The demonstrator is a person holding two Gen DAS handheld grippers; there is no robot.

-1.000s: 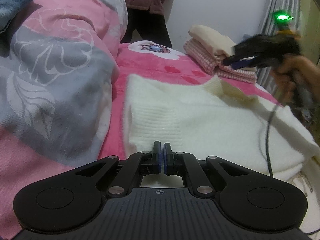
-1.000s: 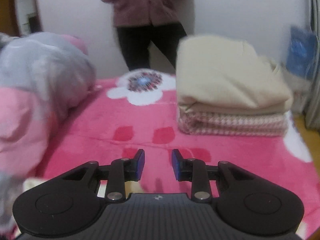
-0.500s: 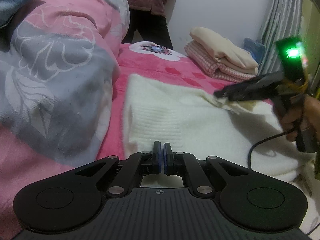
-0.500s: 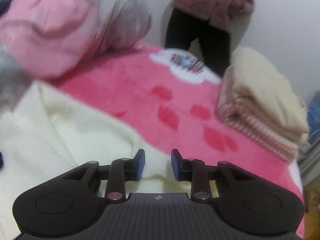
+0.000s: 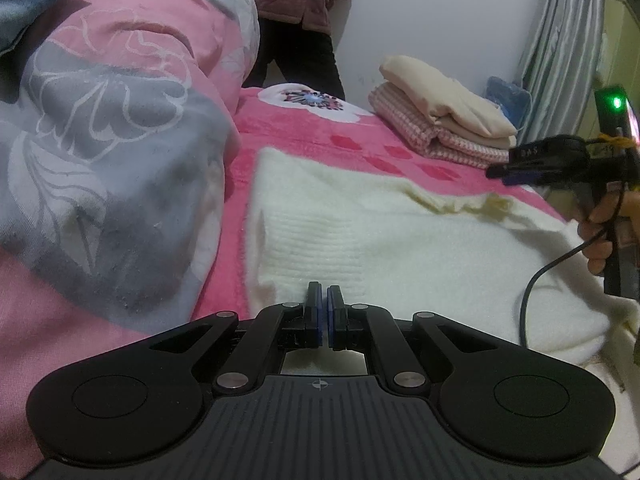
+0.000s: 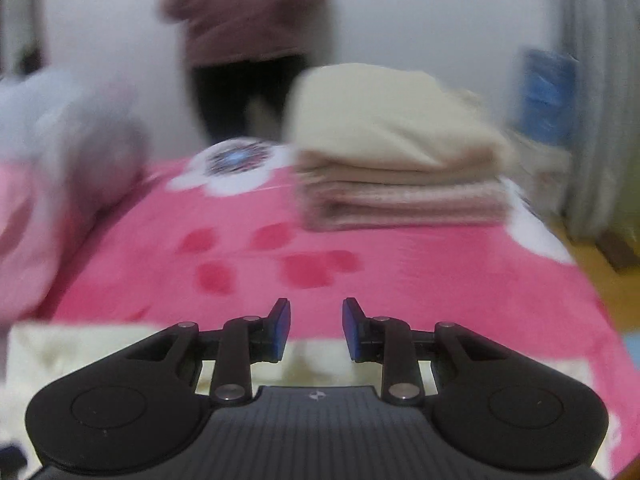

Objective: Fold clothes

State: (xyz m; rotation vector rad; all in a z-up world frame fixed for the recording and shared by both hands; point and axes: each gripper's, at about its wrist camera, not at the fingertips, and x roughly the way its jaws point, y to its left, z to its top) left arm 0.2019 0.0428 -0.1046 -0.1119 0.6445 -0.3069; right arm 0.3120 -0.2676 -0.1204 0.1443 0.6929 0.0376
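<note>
A cream knitted sweater (image 5: 400, 236) lies spread on the pink bed cover (image 5: 304, 136). My left gripper (image 5: 324, 304) is shut at the sweater's near edge; whether cloth sits between the pads is hidden. In the left wrist view my right gripper (image 5: 500, 174) hovers at the right, above the sweater's far edge, held by a hand (image 5: 604, 220). From its own blurred view my right gripper (image 6: 316, 322) is open with nothing between its fingers, and the sweater's edge (image 6: 92, 344) lies just below it.
A stack of folded clothes (image 5: 440, 124), cream on pink checks, sits at the bed's far right. A pink and grey flowered quilt (image 5: 100, 132) is heaped on the left. A person (image 5: 300, 20) stands at the bed's far end. Striped curtains (image 5: 560, 48) hang at the right.
My right gripper has lifted off the sweater's far edge and drawn back to the right, turning from the sweater toward the folded stack. My left gripper has stayed put and shut.
</note>
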